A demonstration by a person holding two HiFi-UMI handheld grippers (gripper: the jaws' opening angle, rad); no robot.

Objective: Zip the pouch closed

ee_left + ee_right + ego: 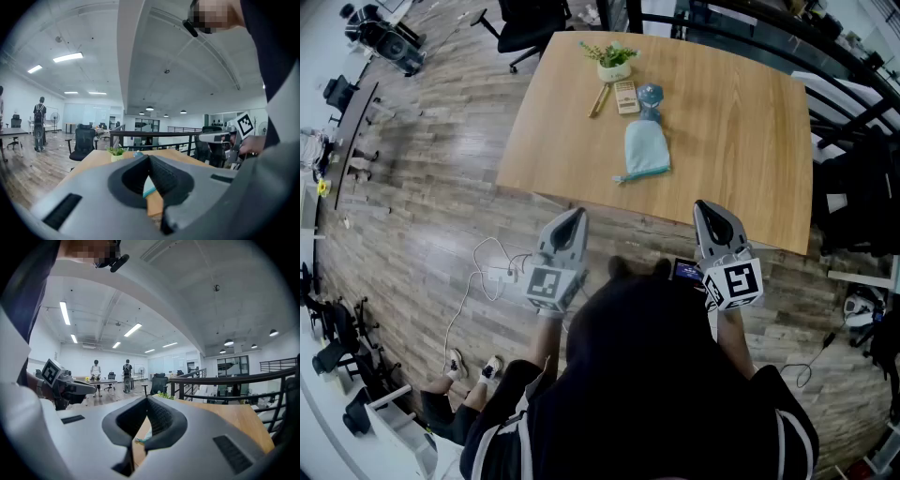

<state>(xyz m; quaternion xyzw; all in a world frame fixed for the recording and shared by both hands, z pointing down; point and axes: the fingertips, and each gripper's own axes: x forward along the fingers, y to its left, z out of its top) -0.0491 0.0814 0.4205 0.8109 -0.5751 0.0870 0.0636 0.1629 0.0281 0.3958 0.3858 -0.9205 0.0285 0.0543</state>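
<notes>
Both grippers are off the tabletop, held over the wood-plank floor (422, 234) on the near side of the table's near edge.

Left gripper (575, 214): jaws together, nothing between them; its own view (149, 161) confirms this. Right gripper (705, 206): same, jaws closed and empty (148, 401).

The pale blue fabric pouch (644, 150) lies flat on the light wooden table (741, 122), a bit left of centre and somewhat closer to the near edge than the far one. A darker teal strip runs along its near end. I can't tell whether the zip is open.

The pouch sits ahead of both grippers, roughly between their two lines and well apart from each. There is no contact. A sliver of it shows past the closed tips in the left gripper view (149, 190) and the right gripper view (140, 440).

Just beyond the pouch, toward the far edge, are a small bluish round object (650, 94), a tan rectangular box (626, 97), a thin wooden stick (600, 99) and a small potted green plant (613, 67).
</notes>
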